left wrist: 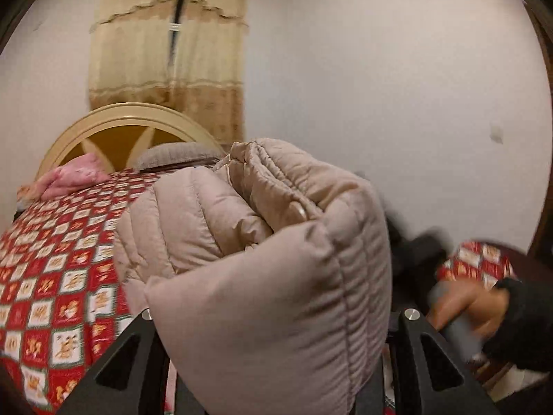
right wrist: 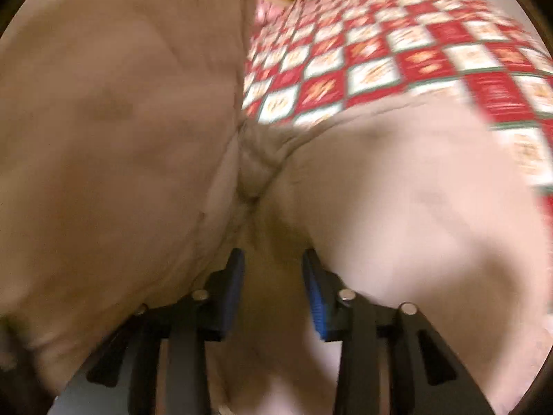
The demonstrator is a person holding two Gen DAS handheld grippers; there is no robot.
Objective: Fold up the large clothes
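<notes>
One puffy quilted beige coat (left wrist: 276, 259) bulges over checkered bedspread (left wrist: 62, 259).

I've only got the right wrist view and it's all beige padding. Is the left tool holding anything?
Observer: Yes, the left tool is clamped on a thick fold of the puffer coat.
Operator: What's behind the bed?
Observer: A tan curtain hangs on the white wall above the headboard.
Operator: Any sign of my right hand?
Observer: A blurred hand in a black sleeve, right of the puffer coat, grips a grey handle.
</notes>
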